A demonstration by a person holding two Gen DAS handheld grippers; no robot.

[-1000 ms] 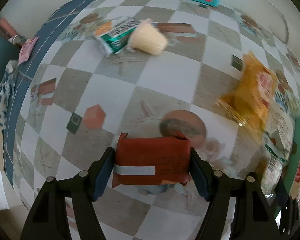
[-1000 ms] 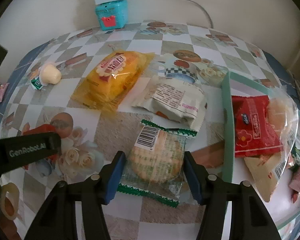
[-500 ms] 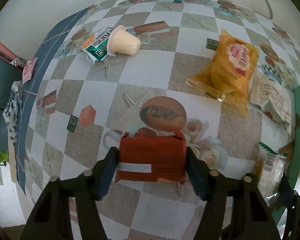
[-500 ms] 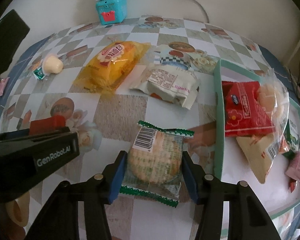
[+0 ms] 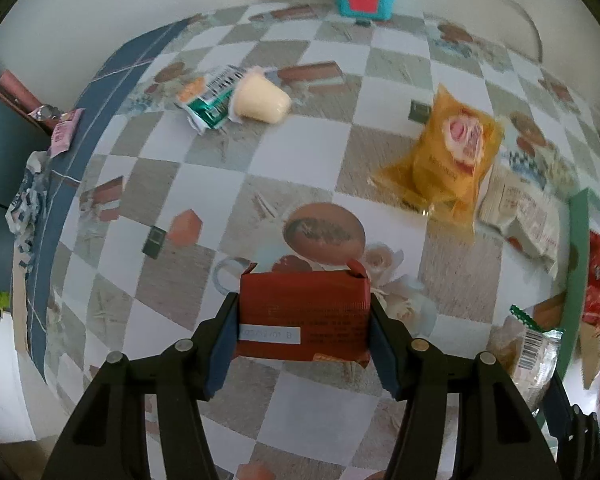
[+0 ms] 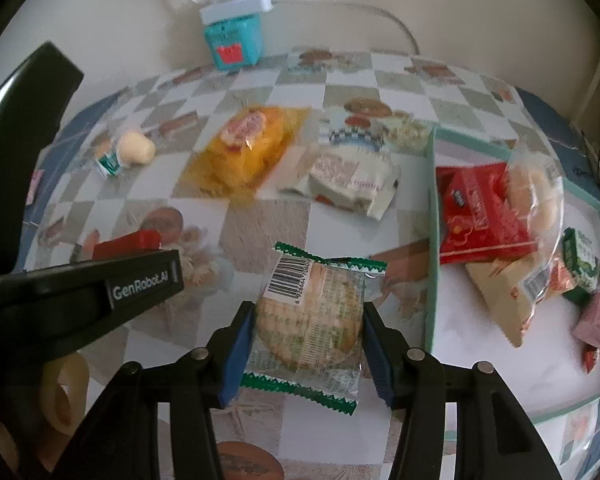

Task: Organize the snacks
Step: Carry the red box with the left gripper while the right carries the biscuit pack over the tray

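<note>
My left gripper (image 5: 302, 328) is shut on a red-brown snack packet (image 5: 304, 314) and holds it above the checkered tablecloth. My right gripper (image 6: 308, 332) is shut on a clear green-edged cracker packet (image 6: 310, 320), held above the table just left of the green-rimmed tray (image 6: 432, 240). The tray holds a red packet (image 6: 480, 212), a clear bag of buns (image 6: 536, 196) and several small snacks. The cracker packet also shows at the right edge of the left wrist view (image 5: 534, 350). The left gripper's body (image 6: 80, 296) crosses the right wrist view.
On the tablecloth lie a yellow snack bag (image 5: 448, 160), a white packet (image 6: 348, 176), a pudding cup (image 5: 260, 98) and a green-white packet (image 5: 210, 100). A teal box (image 6: 232, 36) with a power strip stands by the wall. The table's left edge drops off.
Both grippers have lifted their packets higher above the table and moved closer together. The right gripper has drifted toward the tray. The grips are unchanged.
</note>
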